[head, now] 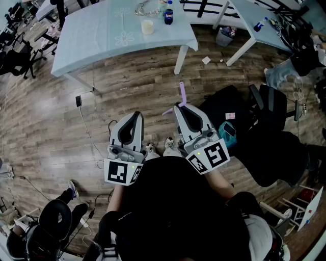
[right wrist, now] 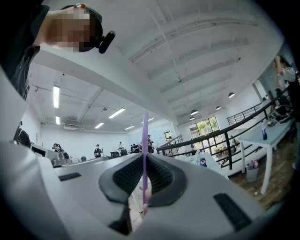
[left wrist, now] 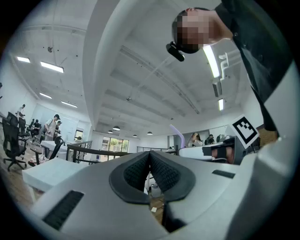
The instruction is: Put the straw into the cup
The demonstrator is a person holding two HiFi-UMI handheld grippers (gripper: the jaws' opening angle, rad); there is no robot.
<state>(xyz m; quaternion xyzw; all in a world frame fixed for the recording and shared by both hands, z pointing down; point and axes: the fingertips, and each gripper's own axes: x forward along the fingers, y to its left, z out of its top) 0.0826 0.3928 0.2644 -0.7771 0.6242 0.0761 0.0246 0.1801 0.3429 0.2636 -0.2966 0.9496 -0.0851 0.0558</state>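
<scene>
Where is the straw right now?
Clamped in the right gripper, the purple straw sticks up past its tips; in the head view that is centre-right, well short of the cup on the table.

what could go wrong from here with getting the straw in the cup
The right gripper pinches the straw low between its fingers, with most of it standing above them, so it might tilt or slip on the way to the table.
The cup is small and stands unheld beside a bottle; an off-centre poke could tip it.
</scene>
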